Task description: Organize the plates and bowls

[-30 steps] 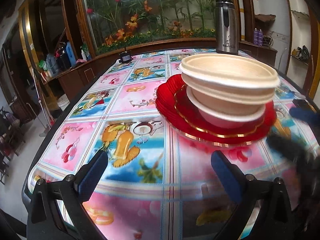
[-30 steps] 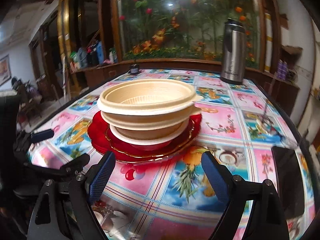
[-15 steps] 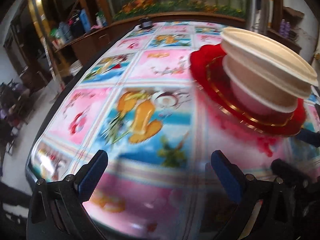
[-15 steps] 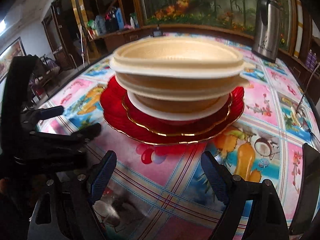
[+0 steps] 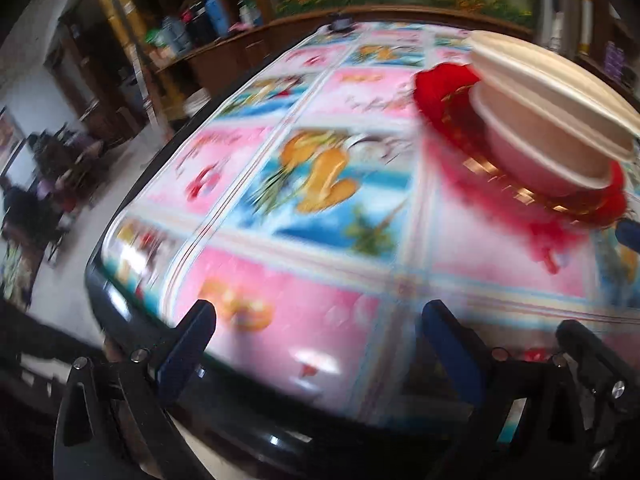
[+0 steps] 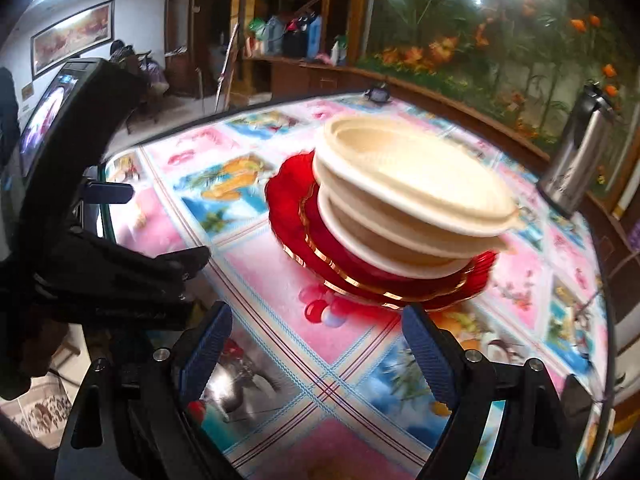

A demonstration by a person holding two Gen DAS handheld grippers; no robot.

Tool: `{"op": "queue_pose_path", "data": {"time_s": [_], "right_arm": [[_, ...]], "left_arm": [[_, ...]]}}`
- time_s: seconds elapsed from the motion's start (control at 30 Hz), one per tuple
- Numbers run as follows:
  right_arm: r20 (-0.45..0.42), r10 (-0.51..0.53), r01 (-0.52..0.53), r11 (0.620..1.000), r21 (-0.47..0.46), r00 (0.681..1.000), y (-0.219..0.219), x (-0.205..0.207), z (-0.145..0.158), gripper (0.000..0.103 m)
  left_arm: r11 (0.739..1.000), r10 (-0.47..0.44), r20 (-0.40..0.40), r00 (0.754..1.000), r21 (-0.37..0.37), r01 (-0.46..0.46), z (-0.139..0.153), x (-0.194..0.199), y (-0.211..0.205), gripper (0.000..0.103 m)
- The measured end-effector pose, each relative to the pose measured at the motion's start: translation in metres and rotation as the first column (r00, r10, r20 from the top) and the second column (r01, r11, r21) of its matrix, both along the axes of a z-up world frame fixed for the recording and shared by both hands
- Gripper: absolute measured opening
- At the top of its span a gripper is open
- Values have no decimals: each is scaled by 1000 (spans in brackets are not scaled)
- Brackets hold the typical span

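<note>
A stack of cream bowls (image 6: 412, 196) sits on red gold-rimmed plates (image 6: 360, 280) in the middle of the table with the colourful fruit-print cloth (image 6: 280, 320). The stack also shows at the upper right of the left wrist view (image 5: 548, 112), on the red plates (image 5: 448, 100). My right gripper (image 6: 320, 352) is open and empty, just in front of the plates. My left gripper (image 5: 320, 348) is open and empty, over the table's near edge, well left of the stack. The left gripper's body shows in the right wrist view (image 6: 100, 264).
A steel thermos (image 6: 576, 160) stands at the far right of the table. A small dark object (image 6: 378, 94) lies at the far edge. A wooden counter with bottles and a flower mural lie behind. The table's black rim (image 5: 132, 320) is under my left gripper.
Both grippers have pulled back and tilted. The left view has swung left and down toward the table edge; the right one has risen. The stack has not moved.
</note>
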State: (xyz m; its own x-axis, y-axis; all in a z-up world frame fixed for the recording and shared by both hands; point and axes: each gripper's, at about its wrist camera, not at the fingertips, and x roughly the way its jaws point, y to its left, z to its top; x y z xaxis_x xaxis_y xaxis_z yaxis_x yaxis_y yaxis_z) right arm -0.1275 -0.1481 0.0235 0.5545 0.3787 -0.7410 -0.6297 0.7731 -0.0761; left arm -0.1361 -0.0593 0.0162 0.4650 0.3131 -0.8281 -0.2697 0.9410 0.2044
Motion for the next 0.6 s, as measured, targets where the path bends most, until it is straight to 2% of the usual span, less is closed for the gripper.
{"op": "queue_pose_path", "data": {"time_s": [0.13, 0.23, 0.3, 0.37, 0.53, 0.6], "right_arm": [[-34, 73, -74, 997, -13, 997, 0, -4, -3, 90], [-27, 122, -121, 992, 15, 992, -7, -5, 6, 90], [-5, 125, -125, 992, 7, 992, -11, -1, 5, 90], [-9, 126, -125, 992, 27, 992, -19, 3, 6, 90], [-40, 111, -109, 993, 49, 993, -36, 7, 3, 90], [-18, 103, -101, 992, 70, 995, -47, 5, 14, 90]], "left_arm": [[995, 92, -23, 995, 37, -91, 11, -13, 9, 103], [988, 125, 8, 992, 88, -126, 27, -15, 9, 103], [979, 138, 28, 990, 146, -140, 34, -11, 8, 103], [974, 148, 46, 988, 166, -154, 41, -6, 11, 103], [978, 158, 38, 987, 133, -162, 56, -5, 24, 103], [980, 170, 73, 983, 96, -176, 76, -7, 34, 103]]}}
